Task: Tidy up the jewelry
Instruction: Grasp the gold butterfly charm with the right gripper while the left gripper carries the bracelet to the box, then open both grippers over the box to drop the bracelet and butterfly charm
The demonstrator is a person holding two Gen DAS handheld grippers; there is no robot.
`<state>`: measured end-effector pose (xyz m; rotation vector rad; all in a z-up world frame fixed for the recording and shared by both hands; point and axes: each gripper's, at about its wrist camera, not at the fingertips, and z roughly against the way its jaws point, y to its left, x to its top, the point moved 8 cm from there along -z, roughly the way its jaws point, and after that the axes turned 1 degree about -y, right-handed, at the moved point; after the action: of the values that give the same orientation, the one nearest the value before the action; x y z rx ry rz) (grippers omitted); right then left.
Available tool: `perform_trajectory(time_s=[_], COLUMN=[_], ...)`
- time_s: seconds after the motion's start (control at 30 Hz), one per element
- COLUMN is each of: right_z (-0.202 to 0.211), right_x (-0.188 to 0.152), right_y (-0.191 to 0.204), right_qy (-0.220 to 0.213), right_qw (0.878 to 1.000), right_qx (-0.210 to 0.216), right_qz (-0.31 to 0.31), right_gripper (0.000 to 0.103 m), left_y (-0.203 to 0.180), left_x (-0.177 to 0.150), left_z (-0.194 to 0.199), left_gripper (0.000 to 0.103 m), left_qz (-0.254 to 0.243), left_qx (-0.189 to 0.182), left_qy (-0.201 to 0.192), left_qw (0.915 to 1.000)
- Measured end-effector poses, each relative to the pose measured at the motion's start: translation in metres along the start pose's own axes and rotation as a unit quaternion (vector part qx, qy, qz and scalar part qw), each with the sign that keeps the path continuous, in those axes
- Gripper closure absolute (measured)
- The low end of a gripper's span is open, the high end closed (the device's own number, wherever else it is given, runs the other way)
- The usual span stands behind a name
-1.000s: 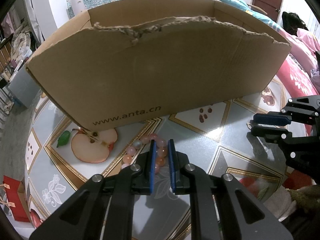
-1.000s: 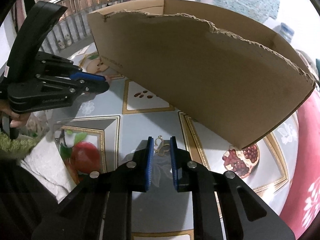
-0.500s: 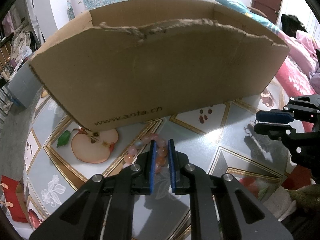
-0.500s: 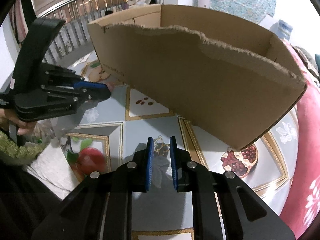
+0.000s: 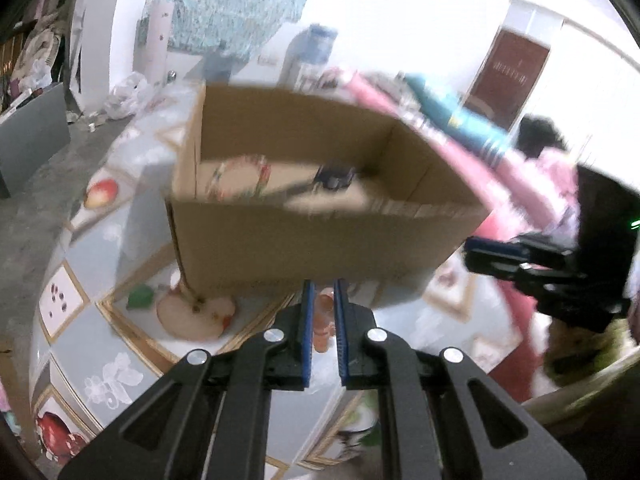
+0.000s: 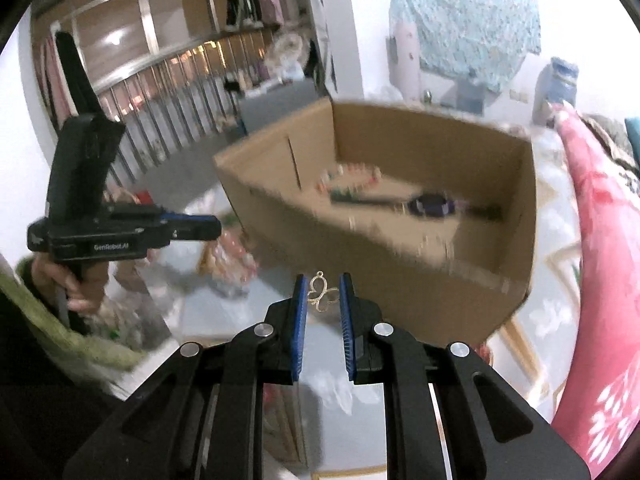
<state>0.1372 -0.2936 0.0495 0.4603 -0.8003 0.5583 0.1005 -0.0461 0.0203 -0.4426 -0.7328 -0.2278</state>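
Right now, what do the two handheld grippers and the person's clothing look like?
Both grippers are black with blue finger pads and silver pivot bolts. The left gripper has a pistol handle and white "GenRobot.AI" lettering. The person wears a fuzzy green sleeve.

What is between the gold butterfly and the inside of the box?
Only the cardboard box near wall. In the right wrist view it stands between the butterfly charm, held by the right gripper, and the box's inside.

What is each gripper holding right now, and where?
Left gripper: pink bead bracelet, pinched across its beads. Right gripper: gold butterfly charm, gripped by its wings.
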Motion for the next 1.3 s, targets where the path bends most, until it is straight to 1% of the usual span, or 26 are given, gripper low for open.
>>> perform_trajectory(time_s=[0.07, 0.2, 0.23, 0.3, 0.37, 0.43, 0.5, 0.53, 0.6, 0.63, 0.73, 0.77, 0.8, 0.83, 0.9, 0.97, 1.07, 1.1, 1.17, 1.2, 1.27, 1.3], right_z=[0.005, 0.011, 0.007, 0.003, -0.010, -0.028, -0.049, -0.056, -0.075, -0.079, -0.094, -0.098, -0.102, -0.101, -0.098, -0.092, -0.080, -0.071, -0.058, -0.053, -0.030, -0.020], right_x=[0.017, 0.053, 0.060, 0.073, 0.080, 0.082, 0.078, 0.076, 0.068, 0.064, 0.052, 0.047, 0.044, 0.042, 0.042, 0.044, 0.051, 0.054, 0.063, 0.066, 0.071, 0.071], right_y=[-0.003, -0.012, -0.012, -0.021, -0.031, -0.041, -0.052, -0.056, -0.063, -0.065, -0.072, -0.074, -0.076, -0.075, -0.076, -0.078, -0.083, -0.086, -0.093, -0.097, -0.109, -0.116], right_qy=[-0.018, -0.052, -0.055, -0.055, -0.040, -0.008, 0.032, 0.048, 0.084, 0.094, 0.132, 0.144, 0.152, 0.154, 0.152, 0.143, 0.123, 0.109, 0.083, 0.072, 0.037, 0.022], right_qw=[1.000, 0.998, 0.998, 0.998, 0.999, 1.000, 0.999, 0.998, 0.996, 0.995, 0.990, 0.989, 0.987, 0.987, 0.987, 0.988, 0.990, 0.991, 0.993, 0.993, 0.993, 0.991], right_qx=[0.009, 0.022, 0.022, 0.027, 0.022, 0.013, 0.012, 0.012, 0.007, 0.005, 0.001, -0.002, -0.002, -0.001, 0.004, 0.007, 0.009, 0.007, -0.004, -0.012, -0.039, -0.052], right_qz=[-0.001, -0.002, -0.002, -0.006, -0.007, -0.010, -0.024, -0.029, -0.034, -0.036, -0.042, -0.044, -0.044, -0.044, -0.046, -0.054, -0.068, -0.075, -0.084, -0.088, -0.107, -0.121], right_gripper=[0.089, 0.089, 0.089, 0.089, 0.089, 0.089, 0.089, 0.089, 0.089, 0.089, 0.089, 0.089, 0.089, 0.088, 0.085, 0.083, 0.083, 0.083, 0.079, 0.078, 0.069, 0.065], left_y=[-0.006, -0.021, -0.024, -0.028, -0.026, -0.018, -0.008, -0.004, 0.006, 0.012, 0.026, 0.031, 0.032, 0.029, 0.025, 0.024, 0.025, 0.024, 0.024, 0.025, 0.028, 0.031], left_x=[0.019, 0.058, 0.069, 0.084, 0.100, 0.110, 0.115, 0.115, 0.111, 0.108, 0.094, 0.086, 0.083, 0.080, 0.077, 0.078, 0.085, 0.088, 0.098, 0.103, 0.113, 0.116], left_z=[0.018, 0.033, 0.035, 0.036, 0.028, 0.014, -0.013, -0.022, -0.049, -0.063, -0.091, -0.102, -0.107, -0.108, -0.110, -0.107, -0.094, -0.089, -0.071, -0.061, -0.043, -0.035], left_gripper=[0.094, 0.094, 0.094, 0.094, 0.094, 0.094, 0.094, 0.094, 0.094, 0.094, 0.093, 0.093, 0.093, 0.093, 0.092, 0.086, 0.082, 0.081, 0.069, 0.064, 0.045, 0.040], left_qz=[0.005, 0.000, -0.005, -0.021, -0.039, -0.048, -0.065, -0.068, -0.076, -0.082, -0.091, -0.094, -0.098, -0.107, -0.112, -0.104, -0.093, -0.091, -0.084, -0.081, -0.078, -0.075], left_qx=[-0.026, -0.061, -0.064, -0.057, -0.044, -0.025, 0.008, 0.016, 0.030, 0.042, 0.060, 0.070, 0.073, 0.072, 0.069, 0.064, 0.067, 0.069, 0.072, 0.083, 0.108, 0.124], left_qy=[-0.021, -0.044, -0.052, -0.066, -0.071, -0.060, -0.032, -0.022, 0.009, 0.027, 0.066, 0.087, 0.095, 0.094, 0.097, 0.094, 0.074, 0.066, 0.038, 0.020, -0.012, -0.027], left_qw=[0.9994, 0.9972, 0.9966, 0.9960, 0.9958, 0.9967, 0.9973, 0.9973, 0.9966, 0.9954, 0.9919, 0.9893, 0.9879, 0.9872, 0.9865, 0.9881, 0.9906, 0.9913, 0.9932, 0.9931, 0.9910, 0.9891])
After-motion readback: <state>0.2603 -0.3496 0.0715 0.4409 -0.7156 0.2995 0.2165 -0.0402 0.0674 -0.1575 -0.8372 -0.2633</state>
